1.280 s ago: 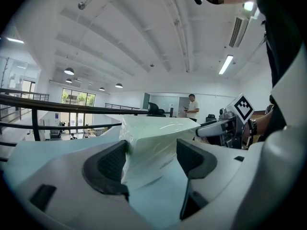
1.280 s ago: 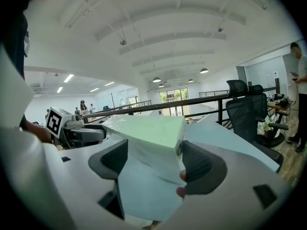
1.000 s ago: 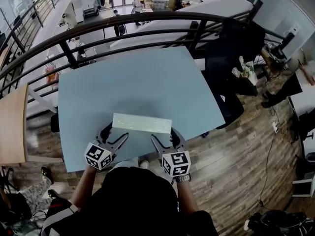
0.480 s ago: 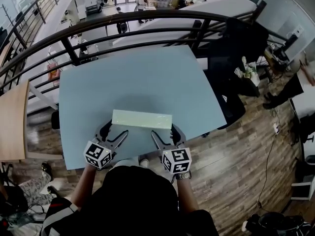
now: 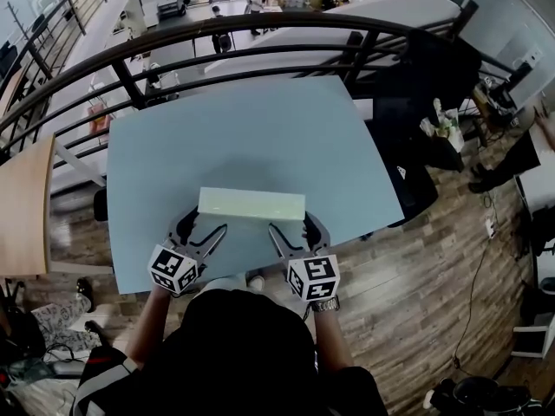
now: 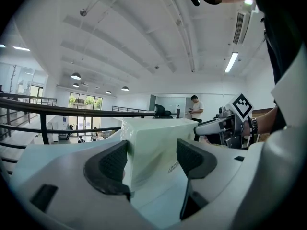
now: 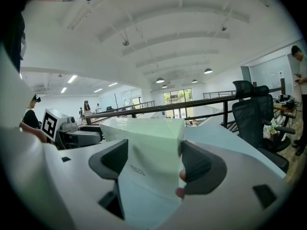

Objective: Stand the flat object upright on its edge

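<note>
A pale green flat box (image 5: 251,204) rests on the light blue table (image 5: 243,137), its long side across, close to the near edge. My left gripper (image 5: 201,232) is open, its tips against the near long side at the box's left end. My right gripper (image 5: 293,230) is open at the right end in the same way. In the left gripper view the box (image 6: 153,147) rises just beyond the pads (image 6: 112,164) and is wider than the gap between them. The right gripper view shows the box (image 7: 148,152) likewise beyond its pads (image 7: 199,169). I cannot tell how far the box is tilted.
A dark curved railing (image 5: 260,37) runs behind the table's far edge, with a lower floor beyond it. A wooden tabletop (image 5: 22,215) lies to the left. A black chair (image 5: 408,163) with things on it stands to the right on the wood floor.
The box and both grippers sit slightly farther from me than a second ago, and the box's visible face looks a little deeper. Both grippers stay open at its near side.
</note>
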Demonstrator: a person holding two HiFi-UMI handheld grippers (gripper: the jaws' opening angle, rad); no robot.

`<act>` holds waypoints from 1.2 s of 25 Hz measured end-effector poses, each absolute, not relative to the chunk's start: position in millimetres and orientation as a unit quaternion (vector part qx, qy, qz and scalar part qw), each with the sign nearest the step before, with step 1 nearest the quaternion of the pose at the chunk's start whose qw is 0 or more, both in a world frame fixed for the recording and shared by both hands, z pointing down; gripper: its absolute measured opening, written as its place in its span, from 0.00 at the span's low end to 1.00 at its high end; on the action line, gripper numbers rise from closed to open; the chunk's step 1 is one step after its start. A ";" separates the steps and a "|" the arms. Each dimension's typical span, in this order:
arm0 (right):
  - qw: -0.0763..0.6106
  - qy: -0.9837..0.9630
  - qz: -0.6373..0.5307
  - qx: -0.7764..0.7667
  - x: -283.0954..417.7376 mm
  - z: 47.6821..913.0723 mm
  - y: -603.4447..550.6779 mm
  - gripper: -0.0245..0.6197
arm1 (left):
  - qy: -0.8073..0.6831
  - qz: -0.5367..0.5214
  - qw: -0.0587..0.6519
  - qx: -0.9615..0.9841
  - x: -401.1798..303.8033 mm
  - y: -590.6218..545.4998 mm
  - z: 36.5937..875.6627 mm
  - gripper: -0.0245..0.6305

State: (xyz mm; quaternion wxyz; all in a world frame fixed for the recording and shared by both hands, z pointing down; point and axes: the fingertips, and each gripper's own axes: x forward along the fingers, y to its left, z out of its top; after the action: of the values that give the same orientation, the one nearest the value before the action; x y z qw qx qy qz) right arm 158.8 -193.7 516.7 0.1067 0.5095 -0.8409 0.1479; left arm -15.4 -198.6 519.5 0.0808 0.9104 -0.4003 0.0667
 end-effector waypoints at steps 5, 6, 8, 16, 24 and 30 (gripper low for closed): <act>0.105 -0.839 0.146 0.513 159.9 515.7 -198.0 0.55 | -0.406 0.065 0.080 0.908 -14.4 -202.4 517.5 0.53; 0.106 -0.839 0.146 0.513 159.8 515.7 -199.1 0.55 | -0.407 0.065 0.081 0.908 -14.4 -203.6 517.1 0.53; 0.107 -0.838 0.146 0.514 159.5 515.8 -200.9 0.55 | -0.407 0.063 0.081 0.907 -14.8 -205.4 517.1 0.53; 0.096 -0.829 0.146 0.531 164.7 515.1 -205.6 0.55 | -0.414 0.054 0.077 0.905 -14.4 -209.9 518.4 0.53; 0.096 -0.829 0.144 0.532 163.1 515.0 -208.1 0.55 | -0.421 0.044 0.077 0.903 -17.7 -214.9 516.4 0.53; 0.098 -0.829 0.146 0.530 161.5 514.1 -208.0 0.55 | -0.419 0.045 0.079 0.904 -16.3 -214.5 515.0 0.53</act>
State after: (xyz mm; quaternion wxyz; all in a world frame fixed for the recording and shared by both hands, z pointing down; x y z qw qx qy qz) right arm 161.5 -208.0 514.1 0.0977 0.5301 -0.8295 0.1463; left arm -16.3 -214.5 515.0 0.0786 0.9037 -0.4186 0.0448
